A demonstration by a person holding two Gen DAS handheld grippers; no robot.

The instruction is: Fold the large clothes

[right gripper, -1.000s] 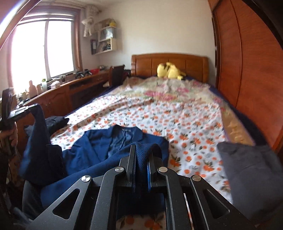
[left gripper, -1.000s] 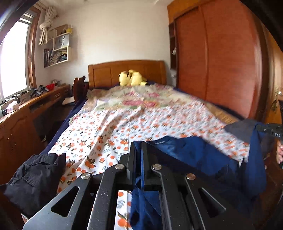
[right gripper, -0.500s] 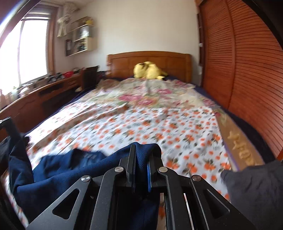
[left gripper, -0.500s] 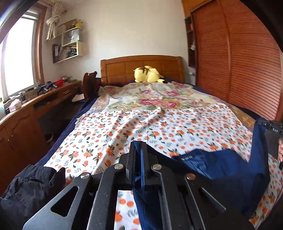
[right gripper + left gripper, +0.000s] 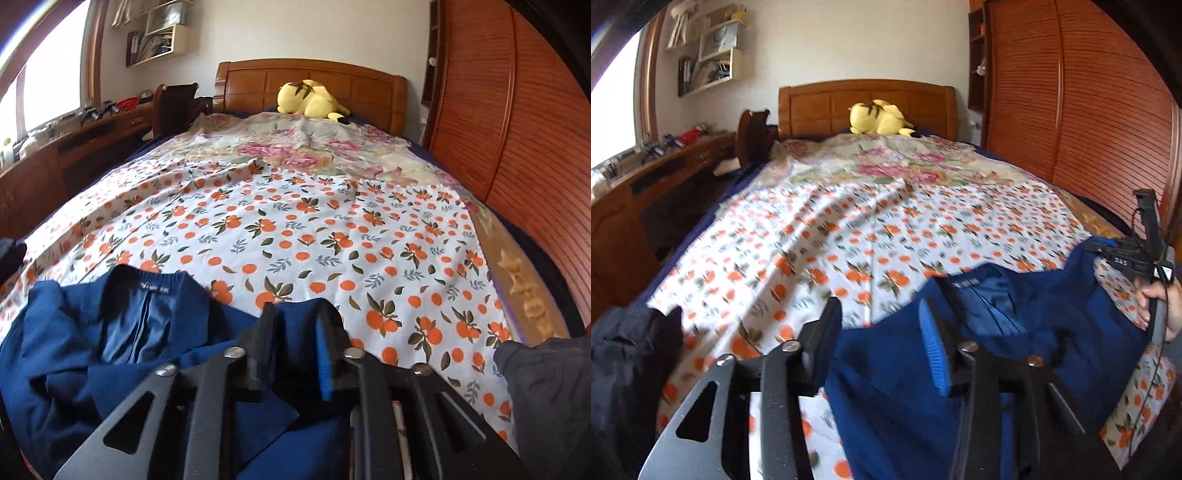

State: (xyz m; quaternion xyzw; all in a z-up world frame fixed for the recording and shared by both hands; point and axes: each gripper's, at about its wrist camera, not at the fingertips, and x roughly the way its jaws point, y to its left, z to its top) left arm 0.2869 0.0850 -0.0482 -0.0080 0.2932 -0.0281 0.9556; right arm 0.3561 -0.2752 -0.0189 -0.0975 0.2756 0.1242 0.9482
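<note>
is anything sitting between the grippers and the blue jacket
Nothing visible does. The jacket lies right under both: the left gripper is open over its edge, and the right gripper has a fold of it between its parted fingers. The black clothes and grey garment lie aside.

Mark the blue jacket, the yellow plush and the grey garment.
blue jacket [image 5: 147, 325], right wrist view, on its lining below the collar label.
yellow plush [image 5: 310, 98], right wrist view, on its body.
grey garment [image 5: 550, 391], right wrist view, on its top fold.

The orange-print sheet [image 5: 295, 236] lies bare ahead. A black garment [image 5: 624, 369] blocks the left, a grey garment [image 5: 546, 391] the right, and a wardrobe [image 5: 517, 122] flanks the bed.
</note>
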